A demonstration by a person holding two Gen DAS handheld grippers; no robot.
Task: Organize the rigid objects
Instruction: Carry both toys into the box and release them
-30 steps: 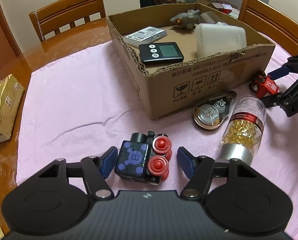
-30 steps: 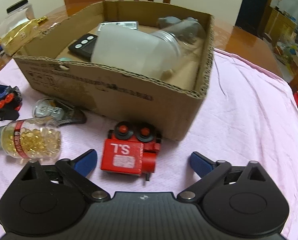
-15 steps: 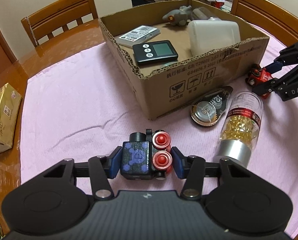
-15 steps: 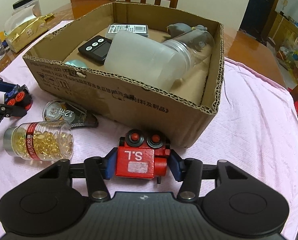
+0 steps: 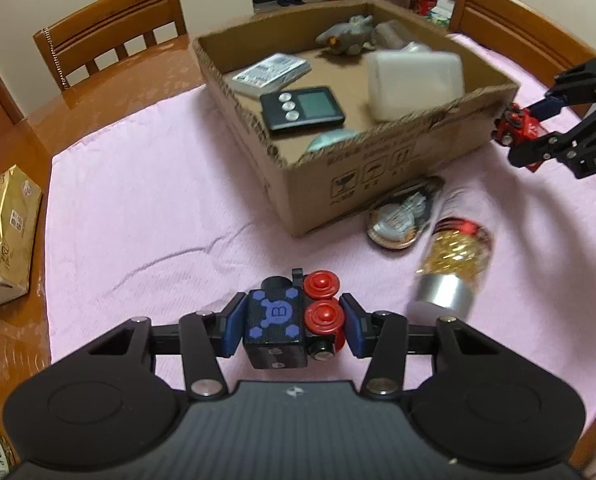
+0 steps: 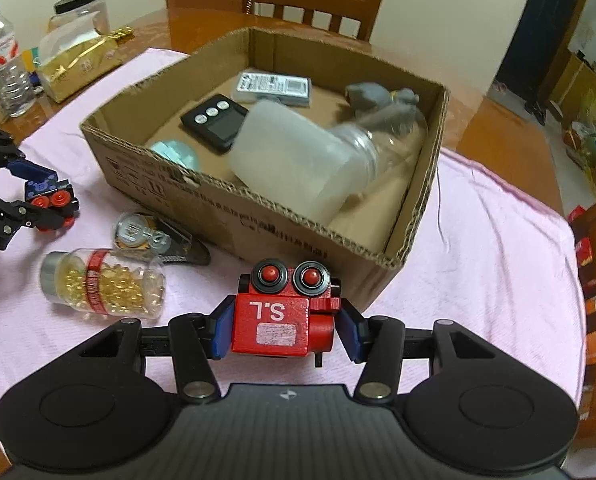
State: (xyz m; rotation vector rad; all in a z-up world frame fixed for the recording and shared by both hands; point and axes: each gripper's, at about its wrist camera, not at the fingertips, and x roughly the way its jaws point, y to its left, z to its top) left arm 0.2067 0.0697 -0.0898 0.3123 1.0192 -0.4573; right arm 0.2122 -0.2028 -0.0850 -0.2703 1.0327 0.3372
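My left gripper [image 5: 291, 326] is shut on a black toy train car [image 5: 275, 328] with purple marks and red wheels, just above the pink cloth. My right gripper [image 6: 283, 326] is shut on a red toy train car [image 6: 281, 318] marked "S.L", lifted off the cloth in front of the cardboard box [image 6: 257, 208]. Each gripper shows in the other's view: the right gripper [image 5: 538, 128] at the far right, the left gripper [image 6: 37, 204] at the far left. A bottle of golden capsules [image 6: 101, 284] and a round tape measure [image 6: 137, 232] lie on the cloth between them.
The box holds a black timer [image 5: 302, 108], a white jar [image 5: 414, 82], a grey plush toy [image 5: 348, 36] and a flat grey pack [image 5: 271, 72]. Wooden chairs [image 5: 109, 48] stand behind the table. A gold packet [image 5: 5, 232] lies at the left edge.
Both grippers closed on their toy cars. The right one then rose with the red car, bringing the inside of the box into view. The left one barely moved.
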